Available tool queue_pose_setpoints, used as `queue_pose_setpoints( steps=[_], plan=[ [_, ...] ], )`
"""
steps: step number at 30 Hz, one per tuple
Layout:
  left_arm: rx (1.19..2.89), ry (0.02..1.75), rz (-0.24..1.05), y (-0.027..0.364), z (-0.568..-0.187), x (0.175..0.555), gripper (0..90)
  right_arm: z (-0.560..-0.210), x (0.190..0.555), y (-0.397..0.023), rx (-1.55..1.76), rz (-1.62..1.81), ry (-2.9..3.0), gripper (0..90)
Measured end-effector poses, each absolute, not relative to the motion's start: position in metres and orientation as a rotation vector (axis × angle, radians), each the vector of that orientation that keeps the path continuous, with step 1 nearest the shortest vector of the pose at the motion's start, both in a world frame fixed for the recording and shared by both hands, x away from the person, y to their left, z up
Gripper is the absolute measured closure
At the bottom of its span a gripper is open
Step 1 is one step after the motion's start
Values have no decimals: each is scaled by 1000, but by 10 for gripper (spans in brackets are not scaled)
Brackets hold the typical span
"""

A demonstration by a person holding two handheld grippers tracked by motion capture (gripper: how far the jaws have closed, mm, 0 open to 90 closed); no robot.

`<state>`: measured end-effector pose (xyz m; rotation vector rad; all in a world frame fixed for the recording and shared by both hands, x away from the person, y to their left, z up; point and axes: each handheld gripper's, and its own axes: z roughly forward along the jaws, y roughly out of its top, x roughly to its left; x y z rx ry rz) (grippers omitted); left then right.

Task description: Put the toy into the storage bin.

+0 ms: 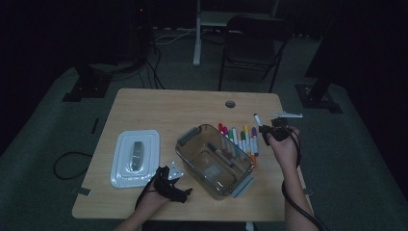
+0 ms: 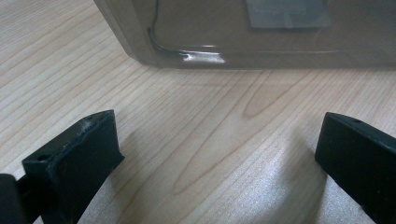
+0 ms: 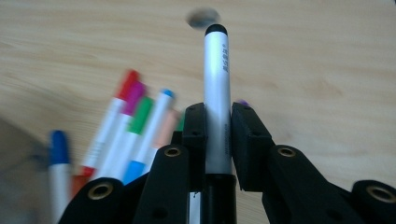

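Note:
My right gripper (image 1: 266, 134) (image 3: 218, 128) is shut on a white marker with a black cap (image 1: 258, 120) (image 3: 217, 79) and holds it above the table, cap pointing away from me. Below it lies a row of coloured markers (image 1: 240, 138) (image 3: 135, 121) on the wooden table (image 1: 159, 108). A clear brownish container (image 1: 214, 161) (image 2: 261, 42) stands at the middle with a dark-capped marker (image 1: 222, 155) inside. My left gripper (image 1: 182, 188) (image 2: 219, 154) rests open on the table by the container's near left corner, with nothing between its fingers.
A white lid (image 1: 135, 156) with a grey latch on it lies left of the container. A round cable hole (image 1: 230, 103) (image 3: 201, 16) sits near the table's far edge. A dark chair (image 1: 252, 43) stands beyond the table.

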<state>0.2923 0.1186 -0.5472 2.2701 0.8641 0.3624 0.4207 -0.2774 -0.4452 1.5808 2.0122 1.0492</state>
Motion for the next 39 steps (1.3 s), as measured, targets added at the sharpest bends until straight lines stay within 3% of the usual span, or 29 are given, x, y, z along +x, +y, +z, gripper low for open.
queue_pose_setpoints(
  steps=[9, 18, 27, 39],
  plan=[
    [2268, 864, 362, 119, -547, 292, 5, -391, 387, -236, 1386, 1197, 2100, 767],
    [2270, 866, 360, 119, -547, 292, 5, -368, 356, -185, 1206, 1294, 2250, 766],
    [2271, 864, 361, 119, -547, 292, 5, -374, 342, -139, 1089, 1286, 2496, 767],
    [2270, 865, 360, 119, -547, 292, 5, -413, 355, -100, 1108, 1131, 2741, 766]
  ],
)
